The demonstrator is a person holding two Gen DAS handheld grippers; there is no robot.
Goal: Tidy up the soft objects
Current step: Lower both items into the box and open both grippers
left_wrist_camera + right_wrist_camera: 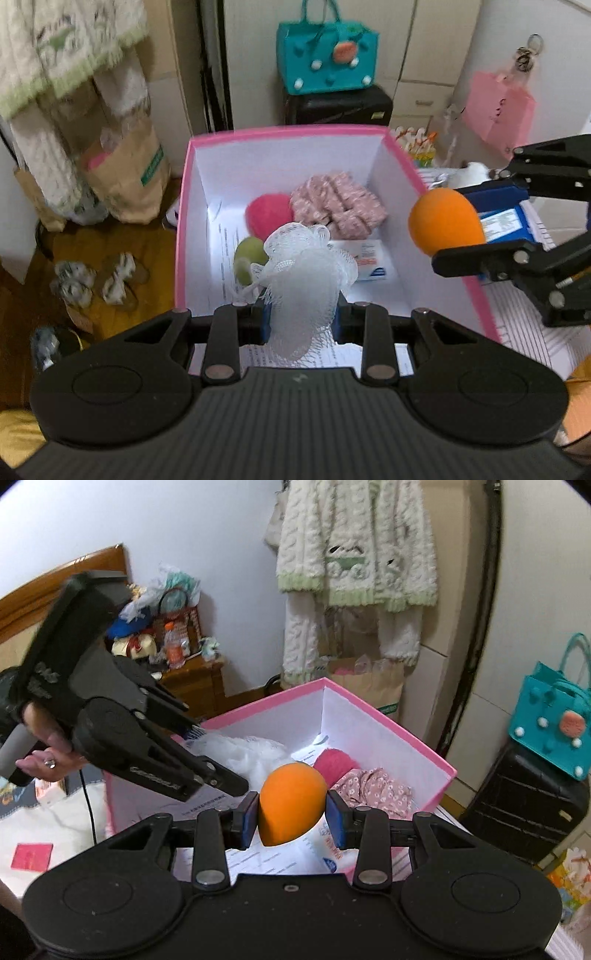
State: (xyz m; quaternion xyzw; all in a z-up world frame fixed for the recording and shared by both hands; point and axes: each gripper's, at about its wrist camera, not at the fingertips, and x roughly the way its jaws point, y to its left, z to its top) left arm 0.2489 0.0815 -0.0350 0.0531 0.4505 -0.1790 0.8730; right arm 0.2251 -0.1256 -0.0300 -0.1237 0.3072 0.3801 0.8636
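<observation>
Hovering over the pink box (184,206), the left gripper (301,317) pinched a white mesh pouf (306,280); the right gripper (291,819) clamped an orange sponge (290,801) at the box's edge.

White walls, wooden floor (22,314), black suitcase (524,805) under teal bag (327,59), wooden nightstand (195,679)

The box (184,221) sits in the middle with its top open; inside it lie a round ball (267,214), a cloth bundle (340,206) just right of the ball, and a small egg shape (249,258) in front of the ball; the left gripper (301,317) holds a net puff (306,280) over the box's near edge; the right gripper (291,818) holds a sponge (291,801) over the box's right side.
</observation>
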